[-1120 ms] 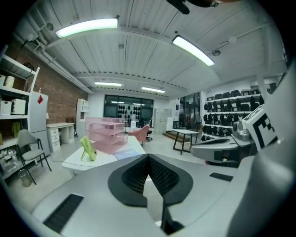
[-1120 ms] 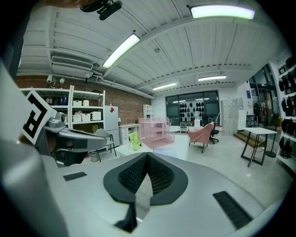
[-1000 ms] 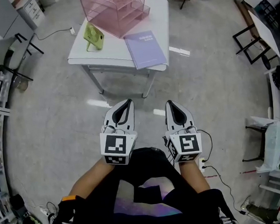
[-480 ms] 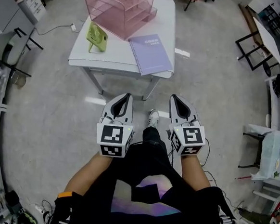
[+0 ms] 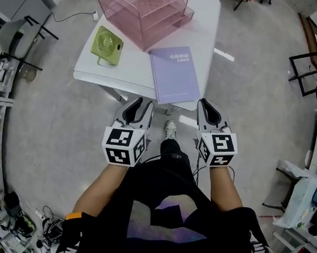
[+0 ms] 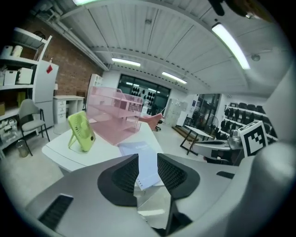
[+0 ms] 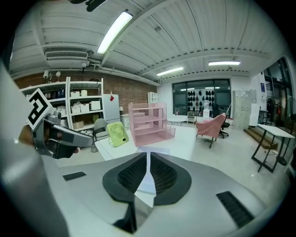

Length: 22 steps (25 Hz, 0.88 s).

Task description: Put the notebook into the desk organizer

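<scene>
A lilac notebook (image 5: 174, 75) lies flat on the near right part of the white table (image 5: 88, 71), its near edge at the table's front edge. Behind it stands the pink wire desk organizer (image 5: 144, 12), with its tiers holding nothing. My left gripper (image 5: 136, 106) hovers just short of the table's front edge; its jaws are opening, with nothing between them. My right gripper (image 5: 207, 106) is level with it, shut and holding nothing. In the left gripper view the notebook (image 6: 147, 163) shows through the gap of the left gripper (image 6: 148, 173). The right gripper (image 7: 148, 172) points at the notebook (image 7: 154, 150) and the organizer (image 7: 150, 122).
A small green fan (image 5: 107, 45) stands on the table's left part, beside the organizer. A grey chair (image 5: 17, 33) and shelves are off to the left, and black frames (image 5: 307, 73) stand to the right. The person's shoe (image 5: 171, 130) is on the floor below the table edge.
The person has stepped closer, so the table and notebook now lie just ahead of both grippers. The left gripper's jaws have parted; the right gripper's stay together.
</scene>
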Motion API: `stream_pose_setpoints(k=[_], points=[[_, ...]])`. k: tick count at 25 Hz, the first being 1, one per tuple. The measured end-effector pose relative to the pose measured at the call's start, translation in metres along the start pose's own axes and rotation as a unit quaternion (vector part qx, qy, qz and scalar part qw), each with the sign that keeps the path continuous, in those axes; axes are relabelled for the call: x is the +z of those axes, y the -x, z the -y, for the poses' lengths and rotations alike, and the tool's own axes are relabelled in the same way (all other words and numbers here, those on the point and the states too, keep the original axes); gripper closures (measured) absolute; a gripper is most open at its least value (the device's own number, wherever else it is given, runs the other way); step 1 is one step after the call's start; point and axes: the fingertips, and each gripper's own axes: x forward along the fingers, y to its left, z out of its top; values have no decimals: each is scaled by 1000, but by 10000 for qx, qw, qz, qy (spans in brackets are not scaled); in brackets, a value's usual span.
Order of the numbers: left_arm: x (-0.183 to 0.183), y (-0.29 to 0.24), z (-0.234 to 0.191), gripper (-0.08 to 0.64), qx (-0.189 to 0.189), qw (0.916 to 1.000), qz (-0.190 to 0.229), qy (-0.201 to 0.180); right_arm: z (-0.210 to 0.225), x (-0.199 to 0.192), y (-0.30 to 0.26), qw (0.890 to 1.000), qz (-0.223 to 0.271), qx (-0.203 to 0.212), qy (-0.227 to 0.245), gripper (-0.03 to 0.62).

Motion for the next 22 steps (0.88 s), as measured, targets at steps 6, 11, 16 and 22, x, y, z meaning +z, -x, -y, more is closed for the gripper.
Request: stream_pose_setpoints(k=[6,11,16,22], points=[[-5,-71,-23,371,232,9962,-564,619,48,-15,-69,9963,-584,559,-306,481],[-25,-114,-43,336,349,9874,-1015,1167,69,-39,-119,9881,-1082,969,-504,456],[-42,-145,-56,307,374,9782,-1347,1538,77,-58,-152,9774,-1540,1286,-659,424],[-45,-168,-62,290,336,9715,-1583,1730,84,-73,-172,9672,-2006,1334,-800,404]])
